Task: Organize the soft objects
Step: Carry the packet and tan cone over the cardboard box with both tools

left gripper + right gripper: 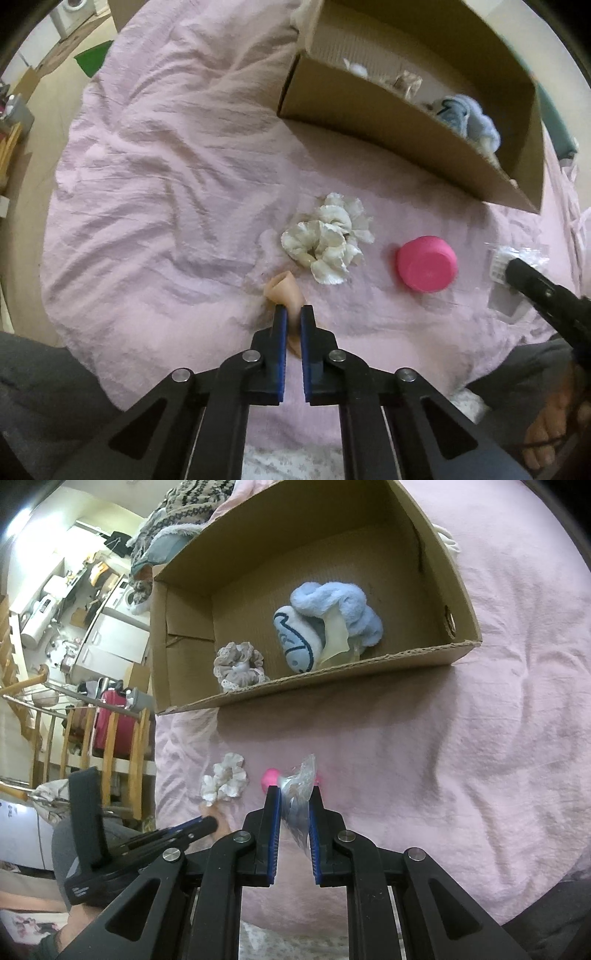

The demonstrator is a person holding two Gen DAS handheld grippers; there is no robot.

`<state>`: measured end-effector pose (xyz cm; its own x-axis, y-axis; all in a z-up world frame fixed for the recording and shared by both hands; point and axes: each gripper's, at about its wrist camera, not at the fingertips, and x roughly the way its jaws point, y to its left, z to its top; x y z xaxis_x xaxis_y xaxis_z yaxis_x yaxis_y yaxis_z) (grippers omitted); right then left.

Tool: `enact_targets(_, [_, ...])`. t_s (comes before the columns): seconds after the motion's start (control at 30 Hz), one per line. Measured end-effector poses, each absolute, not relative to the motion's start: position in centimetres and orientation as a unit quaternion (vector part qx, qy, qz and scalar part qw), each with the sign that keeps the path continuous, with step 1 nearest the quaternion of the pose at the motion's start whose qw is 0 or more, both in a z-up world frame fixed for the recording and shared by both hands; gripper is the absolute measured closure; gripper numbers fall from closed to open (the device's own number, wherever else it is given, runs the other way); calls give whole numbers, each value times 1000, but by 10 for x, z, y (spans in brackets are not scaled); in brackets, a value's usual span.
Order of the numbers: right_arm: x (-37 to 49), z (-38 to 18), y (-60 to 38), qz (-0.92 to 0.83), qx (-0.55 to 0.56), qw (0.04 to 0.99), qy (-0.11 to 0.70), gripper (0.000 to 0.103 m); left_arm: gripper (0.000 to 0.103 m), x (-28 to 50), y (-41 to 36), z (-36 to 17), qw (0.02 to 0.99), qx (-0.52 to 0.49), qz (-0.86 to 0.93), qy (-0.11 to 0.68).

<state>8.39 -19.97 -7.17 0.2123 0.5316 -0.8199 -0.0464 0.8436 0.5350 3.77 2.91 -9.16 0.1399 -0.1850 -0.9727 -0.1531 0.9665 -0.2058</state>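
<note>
Already boxed: a blue plush toy (328,624) and a lace scrunchie (238,666) lie in the cardboard box (458,650), well ahead of the right gripper (294,797)
Left gripper (293,317): clamped on a beige soft piece (282,290); not yet boxed
Right gripper: clamped on a clear plastic packet (297,794)
Left on the bed (166,166): a white scrunchie (328,240) just ahead of the left gripper; a pink cup (426,264) to its right

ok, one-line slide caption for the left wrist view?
Left gripper shut on a beige soft piece on the pink sheet, white scrunchie and pink cup ahead, box beyond.
</note>
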Motion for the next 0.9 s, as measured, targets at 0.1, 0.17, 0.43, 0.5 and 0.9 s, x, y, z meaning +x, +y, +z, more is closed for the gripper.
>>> enact_targets(0.1, [83,-67,-203,195,209,755,590,87,97,33,36,-72,755,-129,-13,642])
enact_targets(0.17, [83,-63,-206,199,212,760,582,87,97,32,38,-58,768,-121,-13,629])
enact_targets(0.43, [87,-26,-218,216,213,793,528,87,97,54,25,-1,829,-55,-18,556])
enact_targets(0.5, [91,-15,-221,216,208,803,516,87,97,63,23,10,840,-51,-30,540])
enact_targets(0.9, [136,3,-252,171,191,844,471,87,97,129,4,16,873,-26,-58,483])
